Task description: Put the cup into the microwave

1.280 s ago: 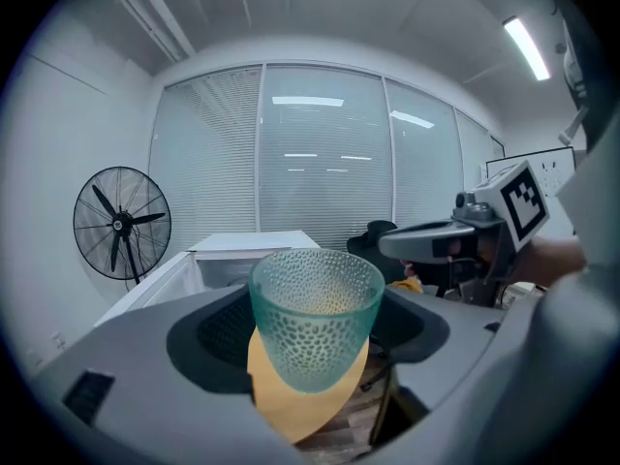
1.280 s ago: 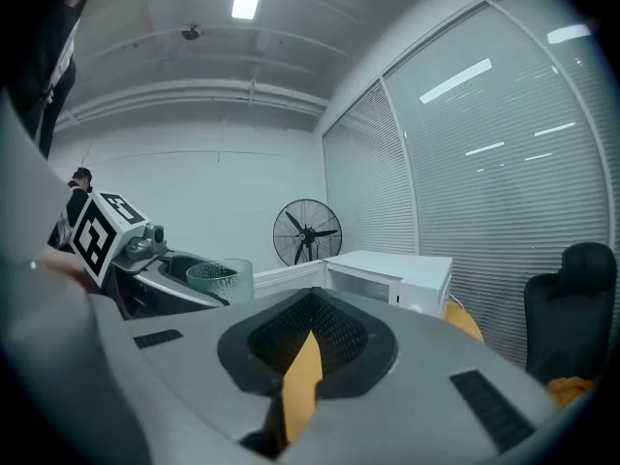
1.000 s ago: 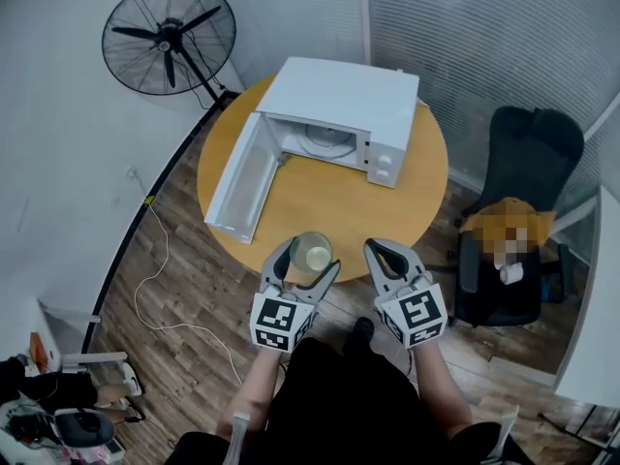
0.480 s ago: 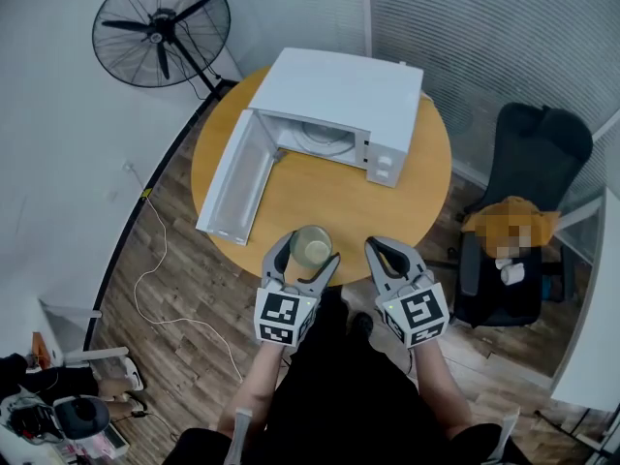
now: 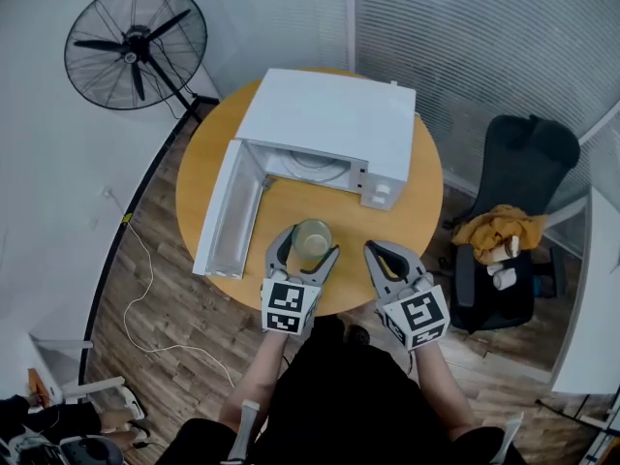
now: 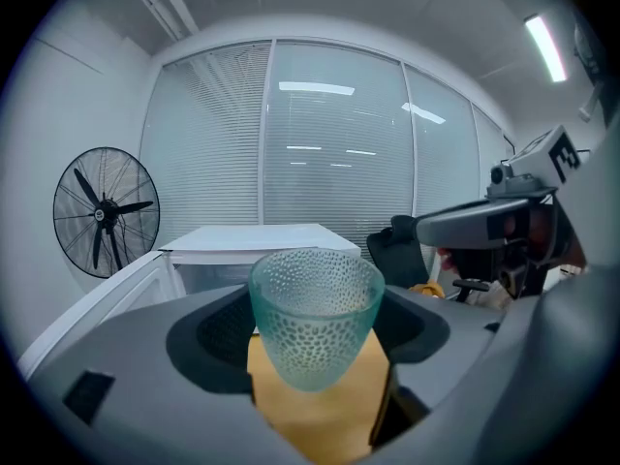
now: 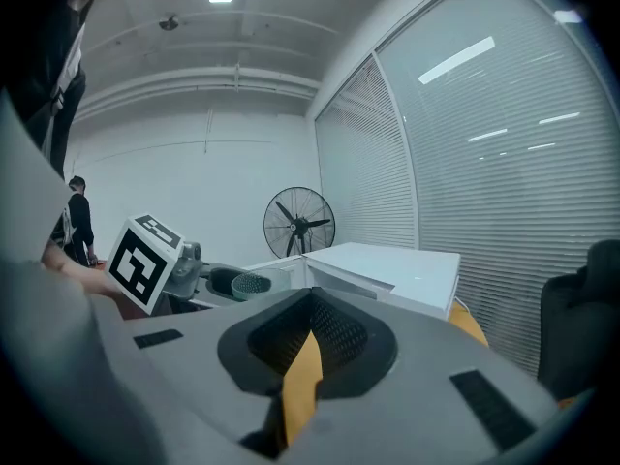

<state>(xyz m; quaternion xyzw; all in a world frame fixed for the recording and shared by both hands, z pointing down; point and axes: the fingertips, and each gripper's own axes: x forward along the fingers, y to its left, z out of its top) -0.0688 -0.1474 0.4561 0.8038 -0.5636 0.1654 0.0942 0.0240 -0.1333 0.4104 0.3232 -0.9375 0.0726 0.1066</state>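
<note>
Fingers (image 6: pixel 208 342) of the left gripper (image 5: pixel 304 250) are clamped on the cup (image 5: pixel 312 241), which is held upright just in front of the microwave (image 5: pixel 329 124), still outside it (door (image 5: pixel 228 216) is swung wide, so a straight push in looks possible). Right gripper (image 5: pixel 378 257) is parked in front of the microwave too, jaws pressed together on nothing, presumably as a spare.

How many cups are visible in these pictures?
1. The cup is held in the left gripper, above the near side of the table. The microwave is partly hidden inside.
</note>
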